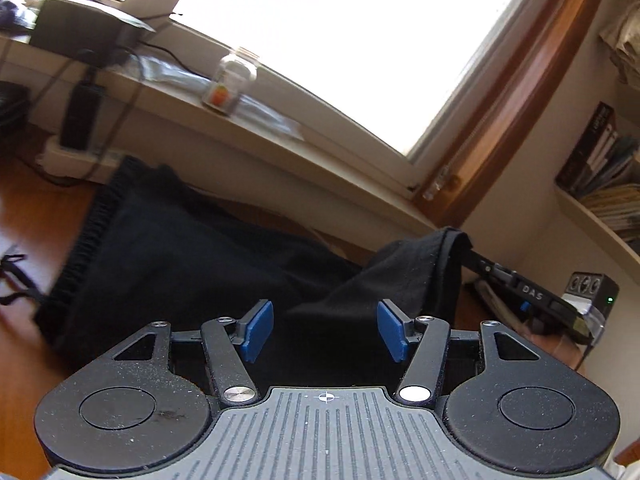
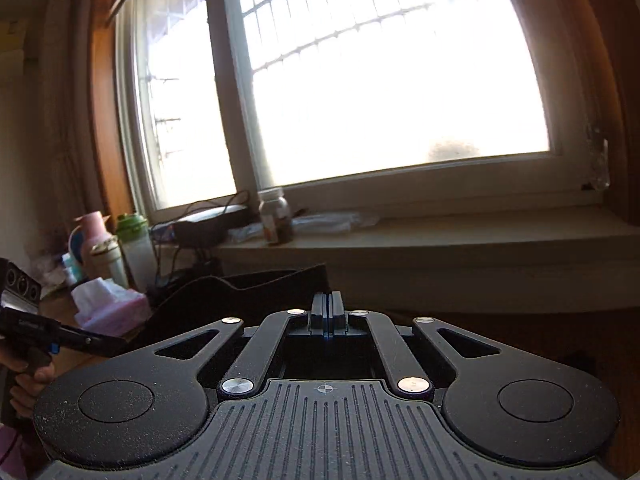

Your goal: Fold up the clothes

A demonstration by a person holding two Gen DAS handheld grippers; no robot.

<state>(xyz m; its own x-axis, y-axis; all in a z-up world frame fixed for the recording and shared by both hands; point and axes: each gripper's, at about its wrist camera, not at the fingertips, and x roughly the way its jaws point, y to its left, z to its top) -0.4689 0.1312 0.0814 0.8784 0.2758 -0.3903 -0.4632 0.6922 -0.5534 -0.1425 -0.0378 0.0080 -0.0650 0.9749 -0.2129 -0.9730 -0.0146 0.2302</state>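
Black knit garment [image 1: 172, 248] sprawls across the wooden desk [image 1: 24, 360], lower left to centre, one corner raised at right by the right gripper [image 1: 486, 268], pinching cloth. Left gripper [image 1: 326, 330] gapes wide. Best to grab the matching edge, keeping hems level.

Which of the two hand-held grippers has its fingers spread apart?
The left hand-held gripper: its blue pads stand wide apart above the black garment. The right hand-held gripper is pressed shut.

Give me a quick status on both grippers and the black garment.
Left gripper open, empty. Right gripper shut on black garment, lifting one end. Nothing in the way.
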